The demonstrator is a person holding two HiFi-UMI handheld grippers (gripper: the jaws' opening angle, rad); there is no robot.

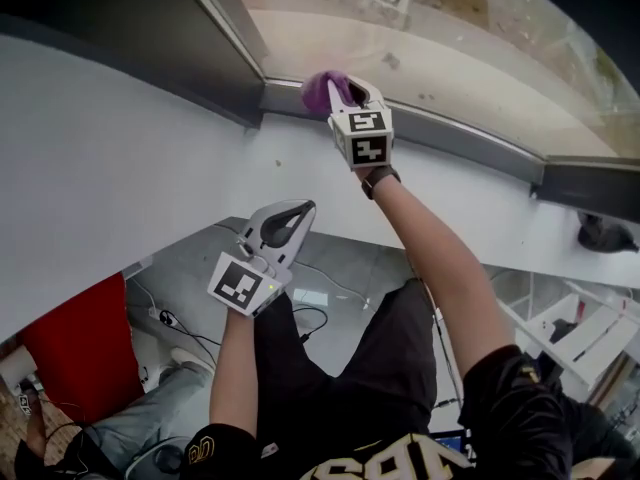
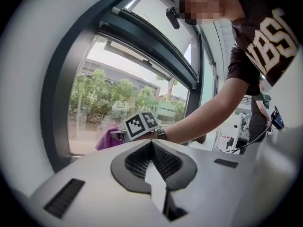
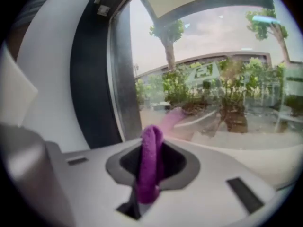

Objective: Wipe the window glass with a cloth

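Window glass [image 1: 450,58], one pane in view, set in a dark frame [image 1: 450,133] above a white wall [image 1: 120,158]. Two grippers are counted. The right gripper [image 1: 350,93], on an outstretched arm, is clamped on the one purple cloth [image 1: 325,90], which stands folded between its jaws in the right gripper view [image 3: 150,160]. The cloth sits in the pane's lower left corner, just beside the frame. Its reflection lies close against it, so it is at or just off the glass, and contact cannot be settled. The left gripper [image 1: 290,218] is held low, well apart from the window, with its jaws together and nothing between them [image 2: 154,174]. Judged step: a wiping stroke at the corner. How much of the pane is already wiped cannot be read. Any further stroke would call for firm pressure of cloth on glass, sweeping away from the frame
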